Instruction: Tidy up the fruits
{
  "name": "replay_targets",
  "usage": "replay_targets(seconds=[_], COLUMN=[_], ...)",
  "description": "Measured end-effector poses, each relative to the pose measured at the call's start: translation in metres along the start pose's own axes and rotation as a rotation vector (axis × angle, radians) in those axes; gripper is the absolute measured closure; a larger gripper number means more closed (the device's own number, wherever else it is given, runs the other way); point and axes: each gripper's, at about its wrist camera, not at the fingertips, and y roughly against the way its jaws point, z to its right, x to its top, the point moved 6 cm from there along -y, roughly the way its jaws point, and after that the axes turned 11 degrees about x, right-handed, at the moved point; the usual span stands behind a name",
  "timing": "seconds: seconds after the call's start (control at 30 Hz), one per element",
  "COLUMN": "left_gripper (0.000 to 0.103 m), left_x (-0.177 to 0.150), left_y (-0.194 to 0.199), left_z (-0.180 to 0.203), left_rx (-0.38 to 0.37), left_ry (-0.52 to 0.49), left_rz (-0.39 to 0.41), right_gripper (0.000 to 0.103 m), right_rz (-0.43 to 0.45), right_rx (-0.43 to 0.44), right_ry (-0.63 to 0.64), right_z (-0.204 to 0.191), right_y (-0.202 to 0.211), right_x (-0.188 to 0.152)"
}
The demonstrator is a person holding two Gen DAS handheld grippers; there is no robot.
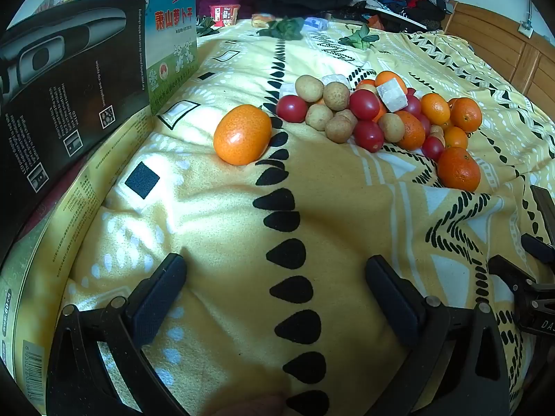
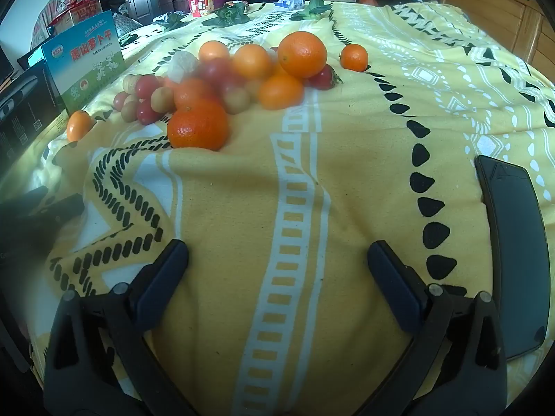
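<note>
Left tongs point(image 1: 275, 289): spread wide, nothing between the pads, tilted down over bare blanket point(image 1: 225, 228).
Right tongs point(image 2: 277, 277): likewise spread wide and empty, tilted down over the same blanket; a dark phone point(image 2: 513, 253) lies just to their right.
Surface: a soft, rumpled yellow patterned blanket, apparently on a bed; round fruit will likely roll or sink into its folds when nudged.
Lone kumquat point(image 1: 242, 134): sits apart, left of the heap, nearest the left tongs. Smooth glossy skin, light, probably slippery; take it across its short middle, gently.
Fruit heap point(image 1: 378, 118): mandarins, cherry tomatoes, pale brown longan-like fruits and white cubes, touching and partly stacked.
Near mandarin point(image 2: 197, 125): at the heap's front edge, closest to the right tongs; firm but yielding peel, grips well around its widest girth.
Cherry tomatoes point(image 1: 364, 104): thin-skinned, easily burst; light squeeze only.
Far mandarin point(image 2: 353, 57): alone, beyond the heap.
Boxes point(image 1: 69, 79): stand along the left edge.
</note>
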Motion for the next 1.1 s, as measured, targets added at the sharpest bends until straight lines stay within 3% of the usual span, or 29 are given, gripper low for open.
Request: replay_targets(seconds=[1.1], left_gripper=[0.000], left_x=[0.0022], left_y=[-0.0038], left_z=[-0.0003], left_rx=[0.002], left_ry=[-0.002], left_rz=[-0.001], right_gripper=[0.000], right_rz=[0.000], right_rx=[0.001], right_ry=[0.001], right_z=[0.0001], right_y=[0.0005], right_x=[-0.0004])
